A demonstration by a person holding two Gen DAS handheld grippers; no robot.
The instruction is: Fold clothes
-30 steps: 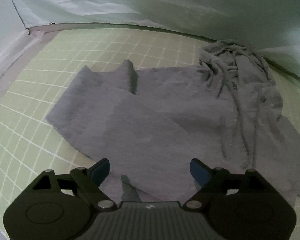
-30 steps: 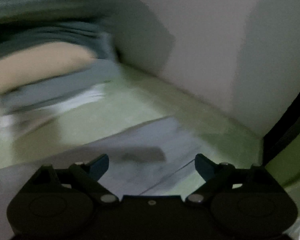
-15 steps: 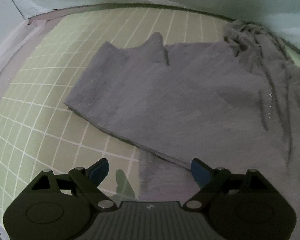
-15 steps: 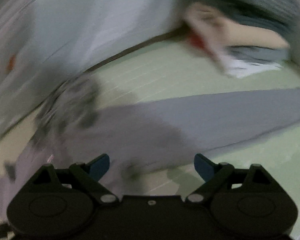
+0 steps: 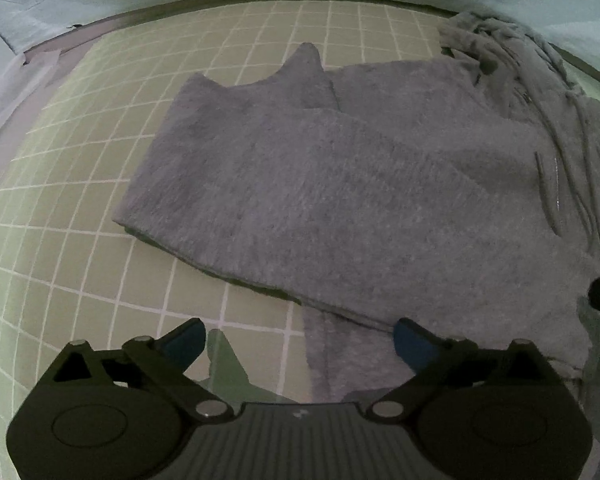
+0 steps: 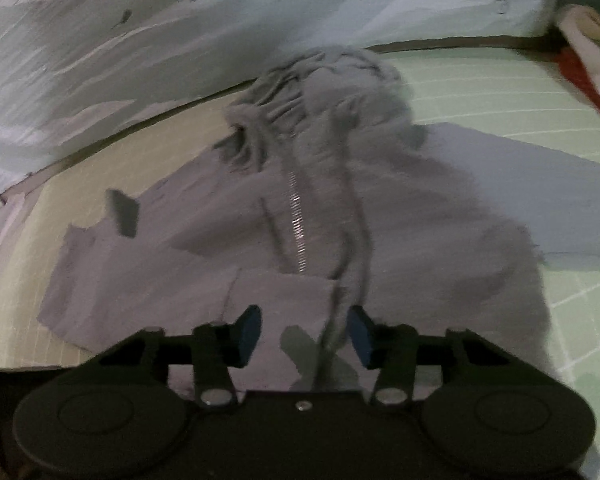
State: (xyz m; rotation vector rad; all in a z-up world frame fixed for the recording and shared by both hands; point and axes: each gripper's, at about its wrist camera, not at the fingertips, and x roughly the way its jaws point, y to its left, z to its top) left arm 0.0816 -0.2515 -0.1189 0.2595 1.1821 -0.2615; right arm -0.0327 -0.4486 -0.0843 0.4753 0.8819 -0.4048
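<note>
A grey zip-up hoodie point(image 5: 340, 200) lies on a green gridded mat point(image 5: 80, 208), its left sleeve folded across the body and its hood point(image 5: 496, 48) bunched at the far right. My left gripper point(image 5: 300, 340) is open and empty, just above the hoodie's near hem edge. In the right wrist view the hoodie point(image 6: 340, 220) shows its zip point(image 6: 296, 220) and drawstrings running toward me. My right gripper point(image 6: 302, 330) is partly open over the hem, with a drawstring point(image 6: 340, 300) passing between its fingers, not clamped.
A pale sheet with carrot prints point(image 6: 100, 40) hangs along the mat's far edge. Folded clothes point(image 6: 588, 48) lie at the far right in the right wrist view. The mat's left border point(image 5: 4, 112) meets a white surface.
My left gripper has moved down and closer to the hoodie's hem. My right gripper has swung round to face the hoodie's front and its fingers have narrowed.
</note>
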